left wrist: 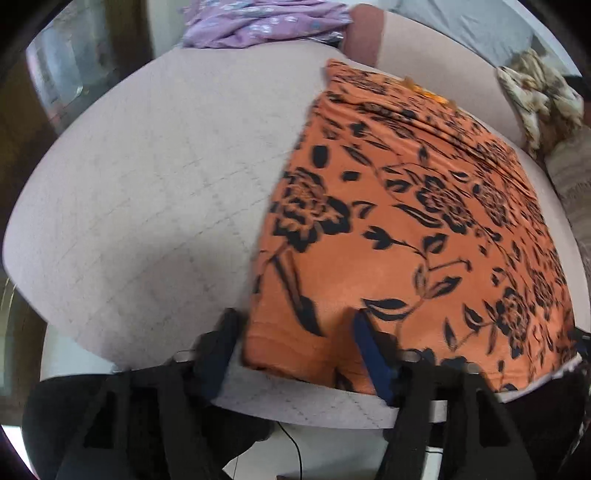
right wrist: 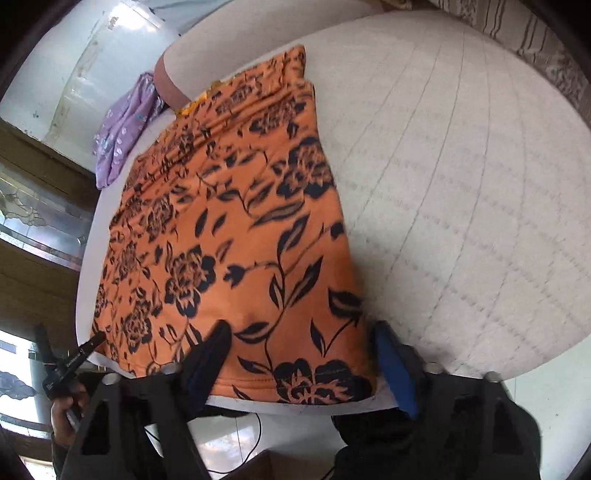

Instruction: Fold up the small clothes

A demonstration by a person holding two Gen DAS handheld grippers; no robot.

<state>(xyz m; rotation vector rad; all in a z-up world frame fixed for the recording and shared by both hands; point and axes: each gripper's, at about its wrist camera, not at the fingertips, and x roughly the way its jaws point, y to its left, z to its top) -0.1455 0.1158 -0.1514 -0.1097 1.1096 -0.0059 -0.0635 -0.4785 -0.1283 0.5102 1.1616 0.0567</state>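
An orange garment with a black flower print point(left wrist: 424, 221) point(right wrist: 229, 221) lies flat on a white quilted table point(left wrist: 147, 184) point(right wrist: 461, 184), its hem along the near edge. My left gripper point(left wrist: 295, 339) is open and straddles the hem's near left corner, one finger off the cloth, the blue-padded one on it. My right gripper point(right wrist: 301, 347) is open too and straddles the near right corner, with the cloth lying between its fingers point(right wrist: 218, 343). The right wrist view also shows the left gripper's tip point(right wrist: 86, 347) at the other corner, held by a hand.
A purple flowered garment point(left wrist: 266, 22) point(right wrist: 122, 129) is bunched at the table's far side. A cream patterned cloth point(left wrist: 535, 96) and a grey cloth point(left wrist: 461, 26) lie beyond the orange one. The table's near edge point(left wrist: 314, 406) runs just under both grippers.
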